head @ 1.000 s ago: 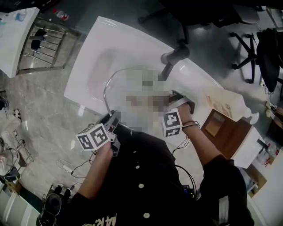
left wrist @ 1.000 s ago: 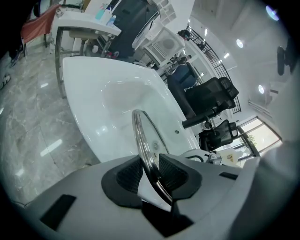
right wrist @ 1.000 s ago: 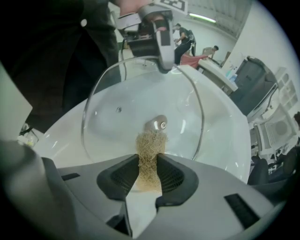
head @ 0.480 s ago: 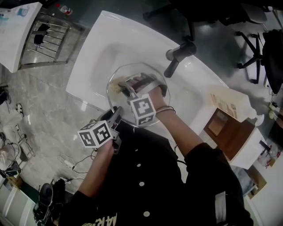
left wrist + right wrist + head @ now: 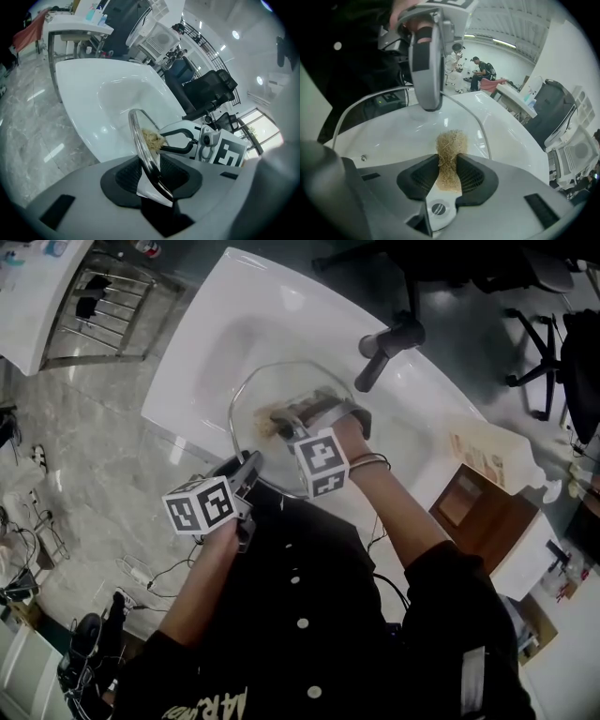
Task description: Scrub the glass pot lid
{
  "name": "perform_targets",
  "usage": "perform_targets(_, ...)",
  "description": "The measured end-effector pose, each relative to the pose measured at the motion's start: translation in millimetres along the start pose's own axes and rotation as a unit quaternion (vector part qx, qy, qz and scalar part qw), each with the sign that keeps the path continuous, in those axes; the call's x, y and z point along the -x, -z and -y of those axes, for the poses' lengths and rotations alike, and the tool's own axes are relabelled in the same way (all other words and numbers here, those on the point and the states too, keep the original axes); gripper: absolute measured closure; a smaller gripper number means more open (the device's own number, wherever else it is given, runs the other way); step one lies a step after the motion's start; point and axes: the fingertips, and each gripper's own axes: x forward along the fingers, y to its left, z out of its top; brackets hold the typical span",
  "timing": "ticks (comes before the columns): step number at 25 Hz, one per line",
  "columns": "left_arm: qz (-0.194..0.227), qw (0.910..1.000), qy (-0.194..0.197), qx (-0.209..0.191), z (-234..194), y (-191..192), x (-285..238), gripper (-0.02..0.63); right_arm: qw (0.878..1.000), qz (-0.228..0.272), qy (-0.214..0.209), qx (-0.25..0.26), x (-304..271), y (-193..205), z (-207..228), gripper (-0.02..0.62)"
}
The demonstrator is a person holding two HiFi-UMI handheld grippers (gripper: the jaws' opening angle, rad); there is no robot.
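Two grippers, seemingly mid-scrub: left gripper (image 5: 249, 468) jaws clamped on the glass pot lid (image 5: 246, 390) rim, right gripper (image 5: 289, 420) jaws pinching a fibre scrubber (image 5: 451, 154) against its glass.

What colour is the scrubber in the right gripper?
Straw-tan scrubber; clearest in right gripper view.

Left claw (image 5: 249, 468): jaws clamped on the rim of the glass pot lid (image 5: 140, 136).
Right claw (image 5: 291, 420): jaws pinched on a tan fibre scrubber (image 5: 451, 145).
Right forearm (image 5: 389, 507): bare, stretched forward.
Left forearm (image 5: 211, 577): bare, kept close in.
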Motion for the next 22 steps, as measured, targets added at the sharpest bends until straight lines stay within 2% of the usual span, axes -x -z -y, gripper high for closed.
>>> perform_targets(12, -0.005, 0.9999, 0.011, 0.011, 0.0, 0.2, 1.3, 0.466, 0.998, -0.028, -0.041, 0.037, 26.7, 11.2, -51.8, 0.468)
perform_targets(22, -0.007, 0.9997, 0.021, 0.011, 5.1, -1.0, 1.7, 0.468, 0.995, -0.044, -0.089, 0.014, 55.8, 31.6, -95.6, 0.468)
